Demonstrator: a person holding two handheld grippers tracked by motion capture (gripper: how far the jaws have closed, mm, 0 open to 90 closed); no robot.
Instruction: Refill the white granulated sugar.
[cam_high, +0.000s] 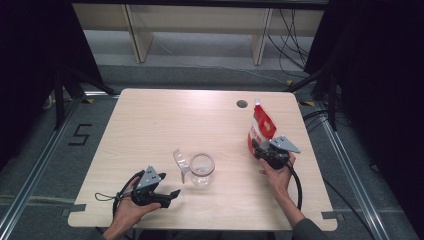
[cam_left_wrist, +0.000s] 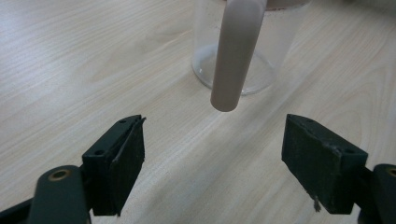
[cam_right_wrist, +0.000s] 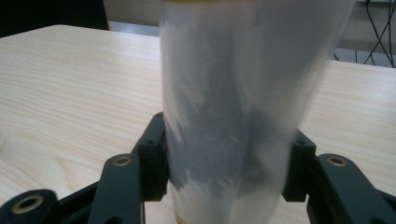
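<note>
The left gripper (cam_high: 172, 194) is held low over the near left part of the table (cam_high: 150, 125), its jaws spread wide with nothing between them. In the left gripper view the two black fingers (cam_left_wrist: 119, 158) are seen well apart over bare wood, aimed at a clear jar (cam_left_wrist: 238, 56) just ahead. A pale, tube-like handle (cam_left_wrist: 233, 56) stands in front of the jar wall (its upper end is cut off by the frame). In the high view the jar (cam_high: 202, 169) stands upright near the table's middle, open-topped, with a clear scoop (cam_high: 181, 162) leaning at its left side.

Further right, the right gripper (cam_high: 260, 148) is closed on a red and white pouch (cam_high: 260, 129), which is held upright near the right edge. In the right gripper view the pouch's pale back (cam_right_wrist: 233, 116) is clamped between both fingers (cam_right_wrist: 154, 154).

Beyond, a round hole (cam_high: 242, 104) is set in the far part of the table.
</note>
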